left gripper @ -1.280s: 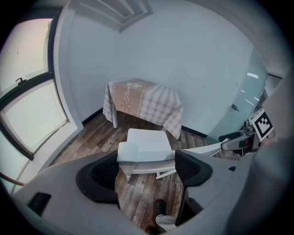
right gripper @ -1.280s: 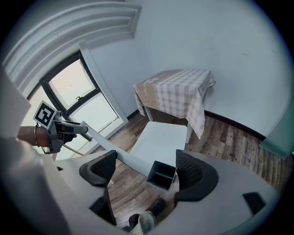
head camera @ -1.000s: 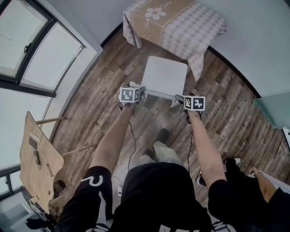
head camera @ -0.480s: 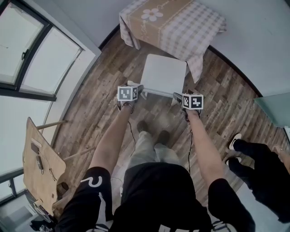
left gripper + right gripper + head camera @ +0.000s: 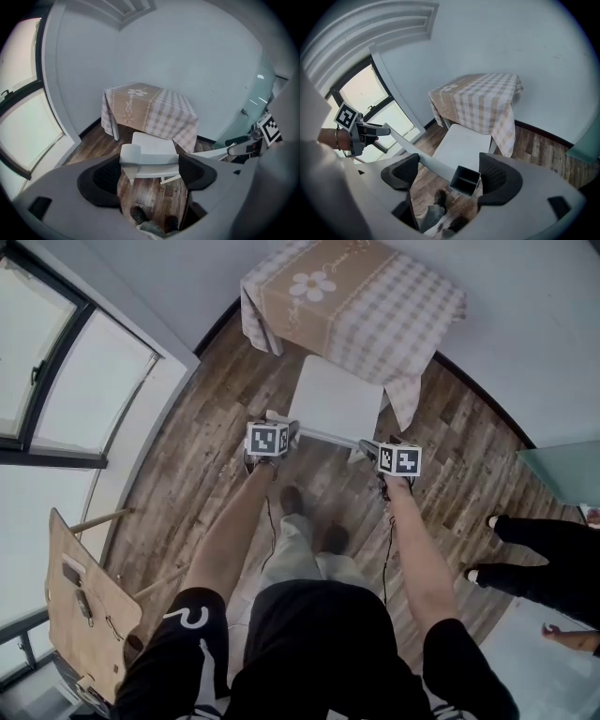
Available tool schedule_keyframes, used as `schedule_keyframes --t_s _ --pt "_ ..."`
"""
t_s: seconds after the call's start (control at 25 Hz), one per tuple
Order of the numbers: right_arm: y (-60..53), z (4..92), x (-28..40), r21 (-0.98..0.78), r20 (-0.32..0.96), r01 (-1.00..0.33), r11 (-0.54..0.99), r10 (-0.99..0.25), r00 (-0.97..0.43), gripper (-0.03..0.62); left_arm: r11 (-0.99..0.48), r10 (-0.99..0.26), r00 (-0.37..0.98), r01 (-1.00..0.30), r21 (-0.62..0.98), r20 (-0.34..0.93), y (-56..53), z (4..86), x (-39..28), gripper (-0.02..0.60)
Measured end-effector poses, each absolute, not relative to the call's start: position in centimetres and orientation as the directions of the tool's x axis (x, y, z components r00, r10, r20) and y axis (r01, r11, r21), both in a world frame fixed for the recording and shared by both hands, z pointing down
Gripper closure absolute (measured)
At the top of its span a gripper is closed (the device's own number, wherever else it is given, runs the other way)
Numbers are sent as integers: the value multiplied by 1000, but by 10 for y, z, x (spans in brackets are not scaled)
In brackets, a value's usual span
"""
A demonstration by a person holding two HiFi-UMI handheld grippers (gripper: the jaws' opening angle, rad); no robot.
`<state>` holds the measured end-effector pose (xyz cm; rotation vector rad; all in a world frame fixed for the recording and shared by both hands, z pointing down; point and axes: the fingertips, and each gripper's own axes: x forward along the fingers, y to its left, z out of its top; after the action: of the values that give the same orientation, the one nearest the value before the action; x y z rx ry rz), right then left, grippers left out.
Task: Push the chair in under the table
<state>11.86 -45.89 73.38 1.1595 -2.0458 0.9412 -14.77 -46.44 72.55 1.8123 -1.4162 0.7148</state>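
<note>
A white chair stands with its seat [image 5: 339, 401] up against the table with a checked cloth [image 5: 356, 296]. The far edge of the seat reaches the hanging cloth. My left gripper [image 5: 279, 432] is at the left end of the chair's top back rail [image 5: 323, 435], and my right gripper [image 5: 384, 454] is at its right end. In the left gripper view the rail end [image 5: 133, 154] lies across the open jaws of that gripper [image 5: 150, 171]. In the right gripper view the rail's hollow end [image 5: 465, 180] sits between the open jaws of that gripper [image 5: 450, 173], close to the right pad [image 5: 499, 176].
A large window [image 5: 56, 381] fills the left wall. A wooden board on legs [image 5: 84, 606] stands at the lower left. Another person's legs [image 5: 544, 563] are at the right, near a glass panel [image 5: 562, 465]. The table stands in the room's corner.
The chair has slid towards the table with both grippers behind it, and I have stepped forward. The other person at the right has moved further right.
</note>
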Motion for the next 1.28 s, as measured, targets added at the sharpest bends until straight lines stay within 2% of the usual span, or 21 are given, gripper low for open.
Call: schedule_keyframes --t_s 0.56,1.28 --pt "-533 732 79 -269 777 -930 251 -513 -363 175 -265 -537 322 -942 207 779 -574 724 -185 192" --pt "-603 730 87 -256 767 -950 179 -561 -312 174 -331 -533 361 -921 204 765 -661 721 -174 193"
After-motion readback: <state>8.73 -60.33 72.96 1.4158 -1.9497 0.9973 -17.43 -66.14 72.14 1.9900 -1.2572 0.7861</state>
